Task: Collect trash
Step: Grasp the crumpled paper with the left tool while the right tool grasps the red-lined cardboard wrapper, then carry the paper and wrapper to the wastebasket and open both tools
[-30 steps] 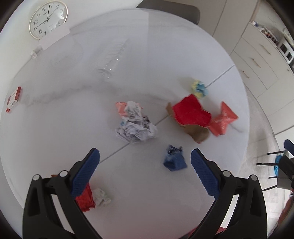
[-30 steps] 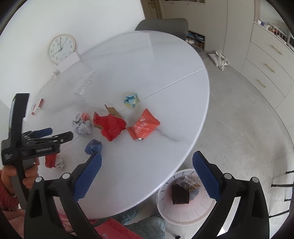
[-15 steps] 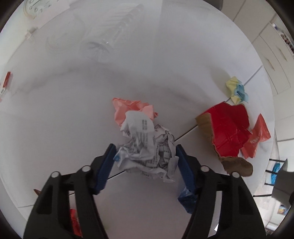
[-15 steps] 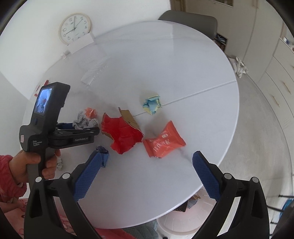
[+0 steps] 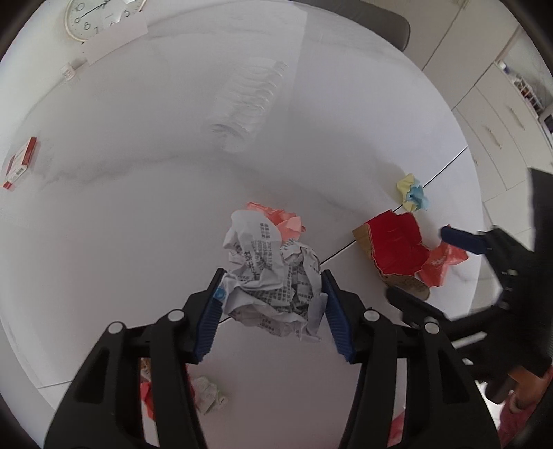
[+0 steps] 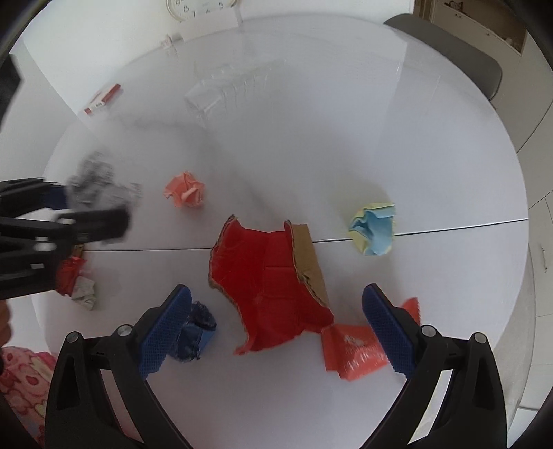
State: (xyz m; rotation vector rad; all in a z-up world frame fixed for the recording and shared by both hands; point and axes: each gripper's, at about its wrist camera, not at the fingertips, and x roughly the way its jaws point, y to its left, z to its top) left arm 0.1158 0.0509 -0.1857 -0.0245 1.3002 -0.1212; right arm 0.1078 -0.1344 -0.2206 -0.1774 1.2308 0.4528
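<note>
- The left gripper (image 5: 273,307) gripped the crumpled printed paper ball (image 5: 273,276) between its blue pads (image 5: 209,317), both pads pressing into the wad.
- That paper ball sat over the seam of the white round table (image 5: 138,207), just on the near side of a crumpled pink paper (image 5: 283,219); whether the ball was touching the tabletop or raised off it could not be told from the blurred side view.
- The right gripper (image 6: 276,328) stood wide, nothing between its pads, and hovered low over the torn red cardboard piece (image 6: 266,279).
- Measured from that red cardboard: a crumpled dark blue wrapper (image 6: 197,328) lay just beside its near-left corner, touching the right gripper's left pad or hidden partly behind it.
- An orange-red snack packet (image 6: 352,349) lay at the cardboard's near-right corner, its edge tucked against the cardboard.
- A yellow and blue paper wad (image 6: 375,228) lay to the cardboard's right, on the table seam, apart from it.
- A red and white scrap (image 6: 76,283) lay well to the cardboard's left, near the table edge.
- A clear plastic bottle (image 5: 249,100) lay on its side far beyond the cardboard.
- A red and white small box (image 6: 103,98) rested at the far left rim.
- A wall clock (image 5: 93,17) leaned behind the table.
</note>
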